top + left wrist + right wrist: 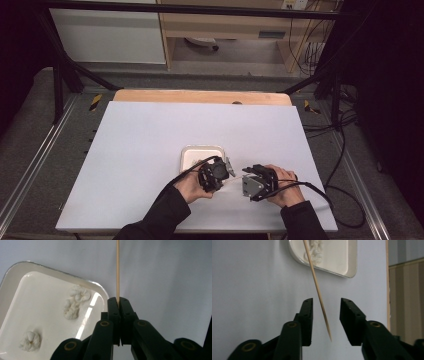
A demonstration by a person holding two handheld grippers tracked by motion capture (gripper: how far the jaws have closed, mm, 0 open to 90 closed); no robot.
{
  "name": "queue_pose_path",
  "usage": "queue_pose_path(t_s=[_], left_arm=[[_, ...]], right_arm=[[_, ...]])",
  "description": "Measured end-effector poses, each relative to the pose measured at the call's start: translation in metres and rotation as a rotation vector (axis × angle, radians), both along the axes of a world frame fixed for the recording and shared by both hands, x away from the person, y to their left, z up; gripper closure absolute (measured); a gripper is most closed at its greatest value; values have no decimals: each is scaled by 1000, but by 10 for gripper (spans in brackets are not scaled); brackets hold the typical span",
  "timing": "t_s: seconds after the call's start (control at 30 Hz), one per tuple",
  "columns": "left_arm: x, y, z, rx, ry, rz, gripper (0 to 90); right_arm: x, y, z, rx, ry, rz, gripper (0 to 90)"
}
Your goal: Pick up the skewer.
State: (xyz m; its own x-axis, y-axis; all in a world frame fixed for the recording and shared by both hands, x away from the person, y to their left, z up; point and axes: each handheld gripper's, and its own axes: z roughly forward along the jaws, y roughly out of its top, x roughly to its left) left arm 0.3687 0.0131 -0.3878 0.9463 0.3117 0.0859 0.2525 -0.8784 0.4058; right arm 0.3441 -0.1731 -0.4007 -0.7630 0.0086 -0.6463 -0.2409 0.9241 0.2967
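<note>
Skewer point(117, 267) is clamped in the left gripper point(119, 300), jaws closed tight on its near end; the stick runs straight out ahead of that gripper over the white table point(165, 272). Right gripper point(326, 312) has its jaws parted, skewer's pointed end sitting in the gap, touching neither pad as far as I can tell. White tray point(15, 290) lies just left of the left gripper's jaws, with two pale dough-like lumps point(75, 301) in it. From the right gripper the tray point(350, 265) is ahead, past the skewer. High view: both grippers close together, just on the person's side of the tray point(202, 150).
</note>
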Motion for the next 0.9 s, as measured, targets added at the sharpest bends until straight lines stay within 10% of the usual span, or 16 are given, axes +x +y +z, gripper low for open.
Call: queue_pose_path(t_s=[0.37, 0.9], left_arm=[[1, 26, 2, -23, -13, 42, 889], [-5, 75, 4, -184, -58, 164, 889]], right_arm=[[9, -20, 1, 274, 149, -266, 255], [17, -43, -17, 503, 370, -532, 52]])
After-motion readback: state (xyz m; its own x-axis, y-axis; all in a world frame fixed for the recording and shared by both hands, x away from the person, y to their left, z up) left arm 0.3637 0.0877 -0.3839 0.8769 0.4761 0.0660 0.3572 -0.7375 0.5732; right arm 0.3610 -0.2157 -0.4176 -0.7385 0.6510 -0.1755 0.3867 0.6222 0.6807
